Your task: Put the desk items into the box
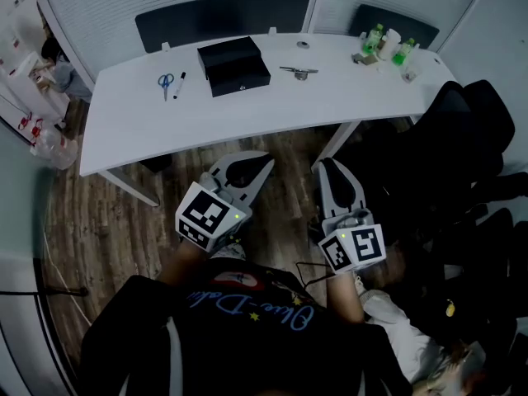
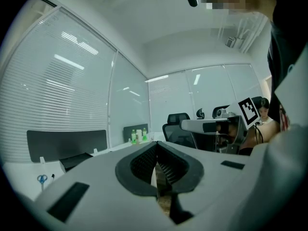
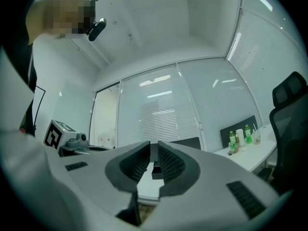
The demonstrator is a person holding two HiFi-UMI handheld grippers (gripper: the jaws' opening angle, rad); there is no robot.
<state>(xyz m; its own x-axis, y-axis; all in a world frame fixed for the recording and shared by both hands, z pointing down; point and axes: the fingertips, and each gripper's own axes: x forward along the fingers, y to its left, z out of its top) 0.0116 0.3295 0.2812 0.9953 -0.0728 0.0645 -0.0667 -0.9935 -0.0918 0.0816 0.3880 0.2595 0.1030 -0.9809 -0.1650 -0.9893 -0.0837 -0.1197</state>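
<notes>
Both grippers hang low over the wood floor [image 1: 107, 221], in front of the desk [image 1: 247, 110] and well short of it.

Left gripper [image 2: 156, 147]: jaws together at the tips, nothing in them.

Right gripper [image 3: 154, 149]: jaws a little apart, a narrow gap, nothing between the pads.

On the desk: black box [image 1: 233, 66] near the middle, lid shut. Scissors [image 1: 166, 83] and pen [image 1: 178, 84] lie side by side to its left. A metal item [image 1: 298, 72] lies just to its right. Bottles [image 1: 388, 46] stand at the far right end.
</notes>
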